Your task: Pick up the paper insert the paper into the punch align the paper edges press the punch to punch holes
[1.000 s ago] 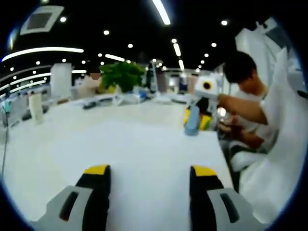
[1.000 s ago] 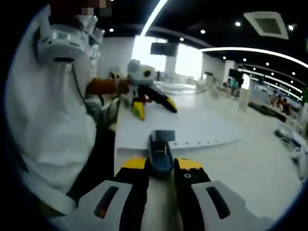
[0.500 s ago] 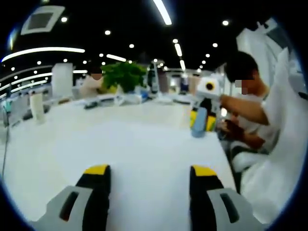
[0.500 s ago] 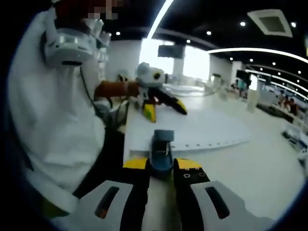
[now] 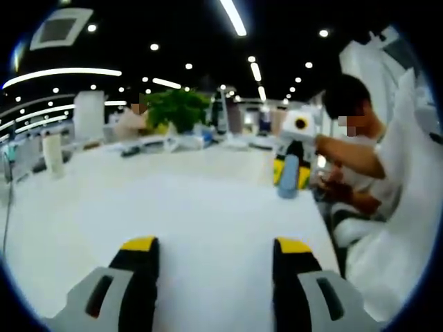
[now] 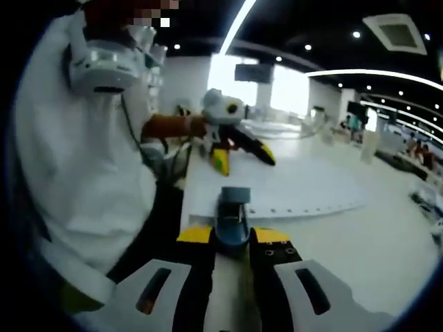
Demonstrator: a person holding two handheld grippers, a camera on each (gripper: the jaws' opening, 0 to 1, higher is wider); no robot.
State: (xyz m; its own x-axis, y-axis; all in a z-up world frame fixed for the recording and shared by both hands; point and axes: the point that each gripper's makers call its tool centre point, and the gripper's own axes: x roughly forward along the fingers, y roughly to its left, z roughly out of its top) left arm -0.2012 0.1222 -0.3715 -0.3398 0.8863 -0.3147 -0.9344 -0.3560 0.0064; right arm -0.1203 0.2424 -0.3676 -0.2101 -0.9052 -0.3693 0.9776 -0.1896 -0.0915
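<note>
In the right gripper view my right gripper (image 6: 232, 238) is shut on a blue hole punch (image 6: 232, 218) that stands up between its yellow-tipped fingers. Just past the punch lies a white paper sheet (image 6: 291, 187) with a row of small holes along its near edge; that edge meets the punch's front. Beyond it my left gripper (image 6: 242, 158) is held over the table by a hand, jaws apart. In the left gripper view my left gripper (image 5: 217, 252) is open above the white table (image 5: 173, 207) with nothing between its fingers. The right gripper with the blue punch (image 5: 287, 176) shows far right.
A person in white (image 6: 83, 173) fills the left of the right gripper view and sits at the table's right edge (image 5: 360, 159) in the left gripper view. A green plant (image 5: 176, 107), a white cup (image 5: 51, 153) and clutter line the table's far side.
Almost nothing has moved. Both views have shifted slightly, and the right gripper with the punch sits a little further right in the left gripper view.
</note>
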